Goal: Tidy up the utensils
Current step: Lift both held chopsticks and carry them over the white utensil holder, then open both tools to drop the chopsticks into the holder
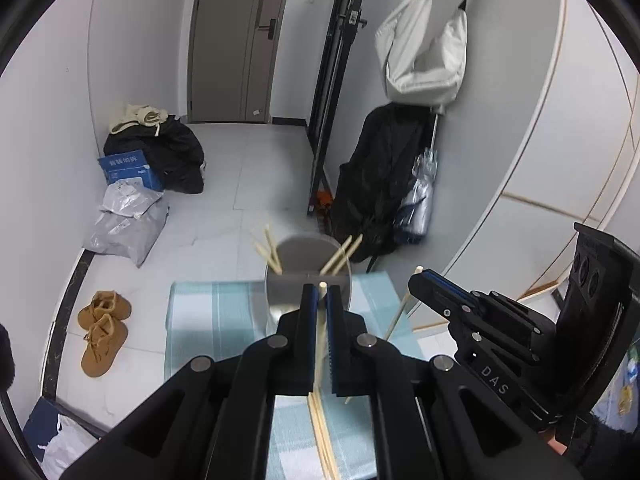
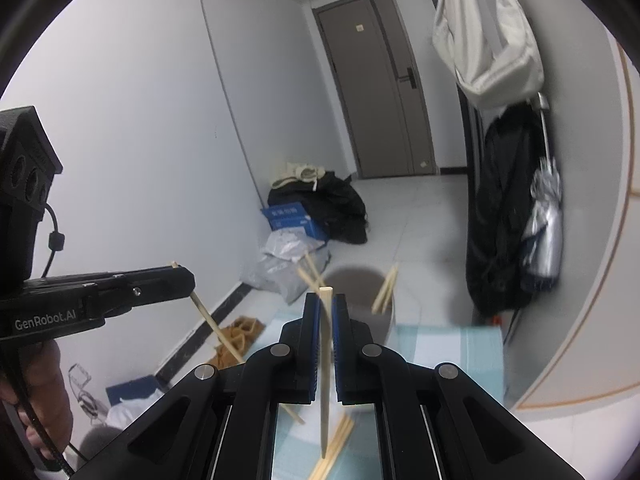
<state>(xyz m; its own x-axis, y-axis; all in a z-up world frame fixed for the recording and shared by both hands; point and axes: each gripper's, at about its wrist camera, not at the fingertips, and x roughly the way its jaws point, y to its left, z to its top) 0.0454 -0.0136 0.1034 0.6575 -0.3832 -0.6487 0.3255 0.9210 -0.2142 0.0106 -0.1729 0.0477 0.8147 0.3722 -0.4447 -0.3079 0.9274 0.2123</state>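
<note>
Between closed fingers [image 2: 308,344]: pale chopstick [image 2: 325,380].

wrist views, downward, sharing holder [image 1: 308,276]

Pale, matt wooden chopsticks [image 1: 272,250] stand in the smooth grey matt plastic-looking cylindrical holder [image 1: 308,280], which sits on the table's soft teal-and-white checked cloth [image 1: 208,320].

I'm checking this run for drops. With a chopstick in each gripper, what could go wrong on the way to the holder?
1. Both grippers, left gripper and right gripper, pinch one thin chopstick each; either could pivot or slip.
2. Chopsticks already lean across the grey holder, so a new one may catch on them.
</note>
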